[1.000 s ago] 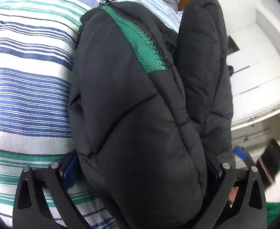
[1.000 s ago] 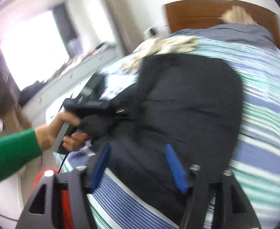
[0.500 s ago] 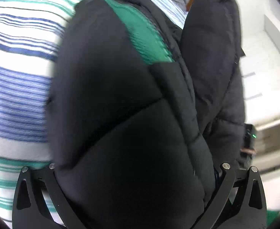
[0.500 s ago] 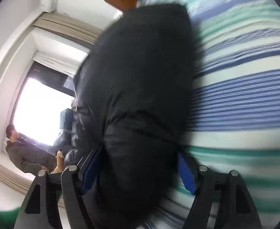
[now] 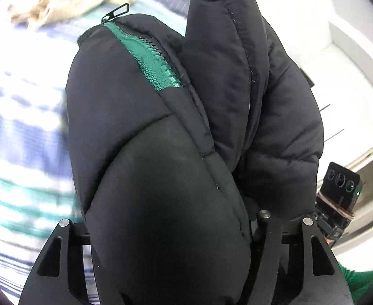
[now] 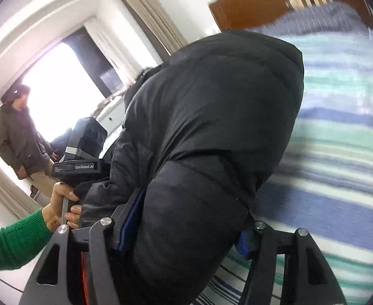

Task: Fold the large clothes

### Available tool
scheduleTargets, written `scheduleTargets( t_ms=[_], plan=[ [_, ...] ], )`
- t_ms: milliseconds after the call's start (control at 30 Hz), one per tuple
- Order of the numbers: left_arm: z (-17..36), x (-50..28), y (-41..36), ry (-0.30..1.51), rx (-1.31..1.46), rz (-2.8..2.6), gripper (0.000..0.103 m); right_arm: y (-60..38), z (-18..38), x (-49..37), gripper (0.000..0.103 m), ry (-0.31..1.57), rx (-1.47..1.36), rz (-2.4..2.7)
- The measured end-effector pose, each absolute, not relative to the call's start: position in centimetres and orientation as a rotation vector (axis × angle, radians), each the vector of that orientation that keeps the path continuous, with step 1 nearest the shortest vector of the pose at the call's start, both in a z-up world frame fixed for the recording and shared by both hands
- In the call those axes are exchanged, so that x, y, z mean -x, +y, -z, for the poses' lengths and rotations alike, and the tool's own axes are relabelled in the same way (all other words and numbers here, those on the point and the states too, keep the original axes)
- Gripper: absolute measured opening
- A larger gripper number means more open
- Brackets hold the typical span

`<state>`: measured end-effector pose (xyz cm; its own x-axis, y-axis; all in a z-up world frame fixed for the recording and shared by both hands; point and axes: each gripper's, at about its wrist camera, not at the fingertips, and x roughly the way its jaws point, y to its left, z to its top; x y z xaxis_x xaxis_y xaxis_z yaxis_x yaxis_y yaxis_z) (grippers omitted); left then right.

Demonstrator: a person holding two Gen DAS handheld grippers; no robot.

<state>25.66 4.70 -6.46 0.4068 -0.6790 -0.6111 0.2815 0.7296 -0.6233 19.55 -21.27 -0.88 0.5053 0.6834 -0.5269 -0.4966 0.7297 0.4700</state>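
A black puffer jacket [image 5: 161, 165] with a green zipper [image 5: 150, 58] is bunched up and fills the left wrist view. It sits between the fingers of my left gripper [image 5: 163, 221], whose jaws are closing on it; the pads are hidden under the fabric. In the right wrist view the same jacket [image 6: 211, 114] is lifted off the bed. The jaws of my right gripper [image 6: 186, 228] are closing too, with a blue pad [image 6: 133, 216] pressed into each side of the fold. A hand in a green sleeve [image 6: 57, 208] holds the left gripper [image 6: 82, 152] at the jacket's far end.
Under the jacket lies the striped blue, green and white bed sheet [image 6: 338, 152], with a wooden headboard [image 6: 262, 2] behind. A beige cloth [image 5: 67, 2] lies near the top of the bed. White drawers [image 5: 351, 89] stand beside it. A person [image 6: 18, 137] stands by the bright window.
Both grippers' fingers have narrowed onto the jacket. The left one has risen with it, bringing the beige cloth into view. The right view has swung round toward the headboard.
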Motion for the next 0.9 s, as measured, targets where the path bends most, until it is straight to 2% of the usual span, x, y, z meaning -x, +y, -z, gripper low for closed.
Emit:
scheduleTargets(
  t_ms=[133,300,367,400,467,500,533,567,600,667,767,900],
  plan=[
    [1.8,-28.9,2.7,0.892,0.433,0.645,0.065,-23.0,-2.1,-23.1,0.062,0.673,-0.288,-0.744],
    [0.4,-34.7,-0.4,0.865,0.425,0.635,0.066,-25.7,-4.0,-29.3,0.062,0.647,-0.314,-0.764],
    [1.9,-37.4,-2.0,0.897,0.405,0.614,0.068,-27.3,-2.4,-32.7,0.062,0.689,-0.356,-0.765],
    [3.0,-38.3,-2.6,0.919,0.389,0.597,0.072,-27.8,-0.7,-34.4,0.063,0.735,-0.394,-0.76],
    [7.1,-39.8,-2.7,1.028,0.353,0.524,0.075,-28.4,3.1,-36.3,0.066,0.851,-0.463,-0.716],
    [10.1,-40.3,-3.2,1.121,0.344,0.477,0.087,-28.8,6.0,-37.5,0.069,0.961,-0.481,-0.644],
    [11.8,-40.0,-2.6,1.126,0.436,0.482,0.094,-28.9,7.9,-37.9,0.078,1.038,-0.488,-0.581],
    [12.2,-39.4,-2.0,1.105,0.514,0.485,0.096,-30.4,10.2,-37.6,0.081,1.073,-0.592,-0.514],
    [12.0,-38.6,-1.5,1.088,0.545,0.478,0.096,-31.1,10.6,-37.1,0.091,1.061,-0.642,-0.502],
    [10.4,-36.5,-1.1,1.033,0.503,0.459,0.095,-32.3,9.3,-34.2,0.092,0.977,-0.631,-0.443],
    [6.1,-31.3,-0.7,0.902,0.277,0.361,0.095,-32.2,5.8,-30.1,0.092,0.895,-0.421,-0.275],
    [1.3,-25.7,-0.7,0.737,0.055,0.119,0.103,-30.1,0.7,-25.2,0.092,0.795,-0.14,-0.086]
  ],
)
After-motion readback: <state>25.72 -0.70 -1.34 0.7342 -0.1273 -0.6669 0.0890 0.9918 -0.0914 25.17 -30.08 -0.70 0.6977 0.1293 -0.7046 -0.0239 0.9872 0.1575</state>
